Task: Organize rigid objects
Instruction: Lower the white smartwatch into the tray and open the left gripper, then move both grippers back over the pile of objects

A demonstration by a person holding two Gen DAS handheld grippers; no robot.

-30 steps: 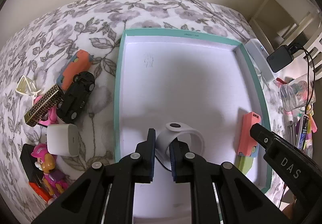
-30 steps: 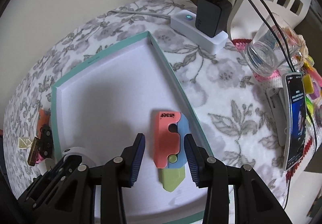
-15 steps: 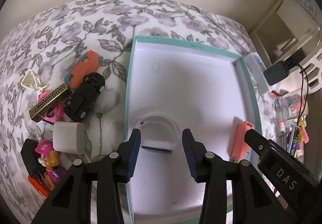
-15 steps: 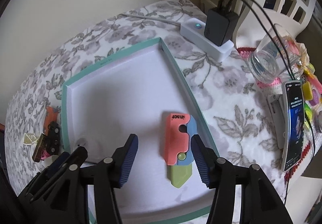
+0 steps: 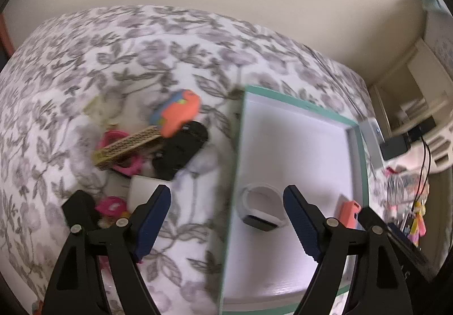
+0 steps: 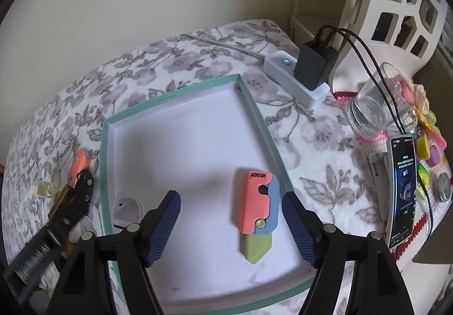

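A white tray with a teal rim [image 5: 351,123] [image 6: 254,108] lies on the floral cloth. In it are a white wristband [image 5: 262,208] [image 6: 127,208] and a coral, blue and green folding toy knife [image 6: 257,210] [image 5: 349,213]. My left gripper [image 5: 226,218] is open and empty, above the tray's left rim. My right gripper [image 6: 230,225] is open and empty above the tray, with the knife between its fingers but untouched. Left of the tray lie an orange toy car [image 5: 179,112], a black toy car [image 5: 181,149], a gold patterned bar [image 5: 127,146], a white cube [image 5: 141,191] and a pink figure [image 5: 111,206].
A white power strip with a black charger [image 6: 308,71] lies beyond the tray's right corner. A glass jar [image 6: 373,105], a phone [image 6: 402,190] and small bright items [image 6: 430,150] crowd the right side. A white lattice chair [image 6: 396,0] stands behind.
My left gripper let go of the wristband, opened wide and swung left toward the toys. My right gripper opened wider and drew back from the knife.
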